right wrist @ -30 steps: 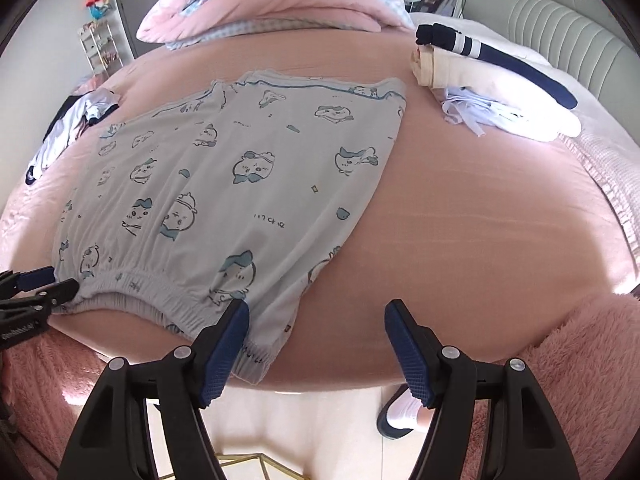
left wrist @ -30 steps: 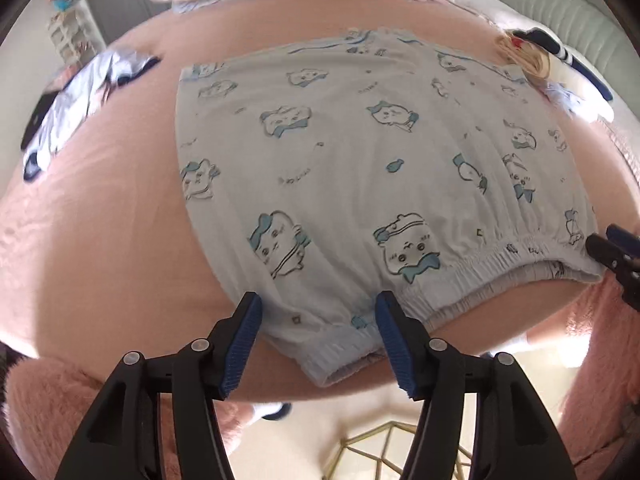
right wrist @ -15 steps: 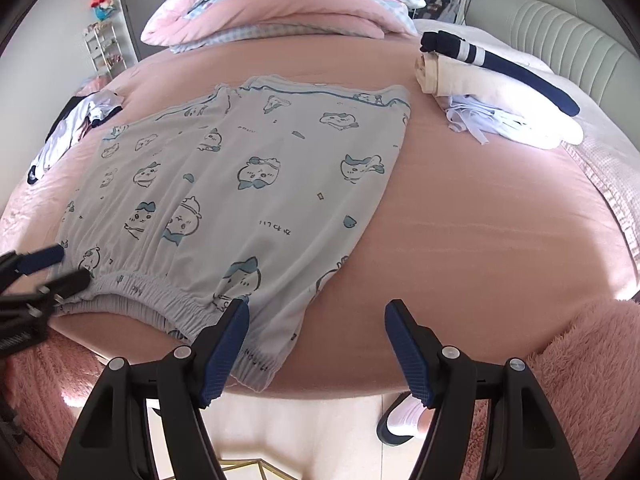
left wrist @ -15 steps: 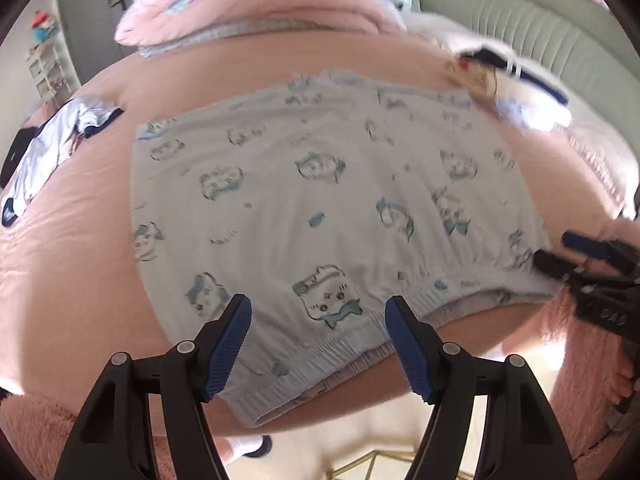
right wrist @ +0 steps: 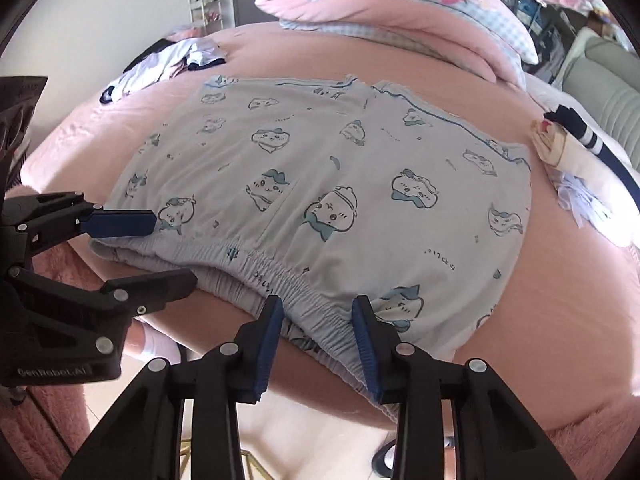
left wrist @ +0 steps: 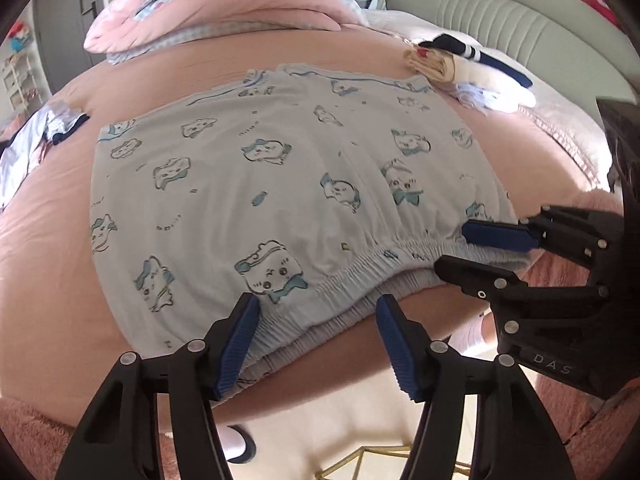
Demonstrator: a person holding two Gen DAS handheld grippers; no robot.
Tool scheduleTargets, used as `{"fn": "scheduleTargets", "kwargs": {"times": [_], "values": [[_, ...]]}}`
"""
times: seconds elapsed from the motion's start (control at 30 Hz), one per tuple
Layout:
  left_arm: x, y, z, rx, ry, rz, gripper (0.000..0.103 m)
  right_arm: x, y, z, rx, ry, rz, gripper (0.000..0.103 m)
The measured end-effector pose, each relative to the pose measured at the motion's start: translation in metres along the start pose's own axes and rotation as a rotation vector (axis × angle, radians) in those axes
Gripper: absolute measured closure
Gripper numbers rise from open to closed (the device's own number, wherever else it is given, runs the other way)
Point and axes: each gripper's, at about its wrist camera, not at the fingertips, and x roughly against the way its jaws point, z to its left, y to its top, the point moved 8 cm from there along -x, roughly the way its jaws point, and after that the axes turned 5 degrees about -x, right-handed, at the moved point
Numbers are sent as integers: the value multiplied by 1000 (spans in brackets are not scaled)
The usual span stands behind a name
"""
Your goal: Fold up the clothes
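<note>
Pink bed (left wrist: 52,264) is spread with printed shorts (left wrist: 280,184); "DAS" is read on the right hand-held gripper (right wrist: 318,322), "GenRobot.AI" on the left hand-held gripper (left wrist: 318,322); both are held open astride the waistband (right wrist: 280,276), gripping nothing.

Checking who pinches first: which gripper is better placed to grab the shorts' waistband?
Right, narrowly. Both grippers straddle the waistband with open jaws, but the right gripper has its jaws closer together around the elastic, so it likely needs less closing. The left gripper has its jaws wider apart.
</note>
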Motion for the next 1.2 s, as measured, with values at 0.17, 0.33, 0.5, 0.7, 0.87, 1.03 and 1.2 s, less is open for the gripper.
{"fn": "scheduleTargets", "kwargs": {"times": [0.17, 0.33, 0.5, 0.7, 0.87, 1.03, 1.2], "values": [[-2, 2, -2, -27, 22, -10, 73, -1, -2, 1, 5, 4, -11, 68], [6, 4, 0, -21, 14, -31, 85, 5, -3, -6, -65, 61, -15, 67], [14, 3, 8, 12, 9, -25, 84, 15, -2, 1, -60, 113, -43, 65], [13, -1, 20, 67, 0, 3, 69, 2, -8, 2, -7, 7, -12, 59], [17, -5, 29, 121, -25, -2, 68, 8, -12, -26, -102, -50, -3, 60], [18, -9, 34, 150, -15, 10, 65, 18, -15, -34, -115, -75, -14, 60], [25, -5, 22, 78, -24, -28, 89, 21, -12, -10, -65, 53, -32, 95]]}}
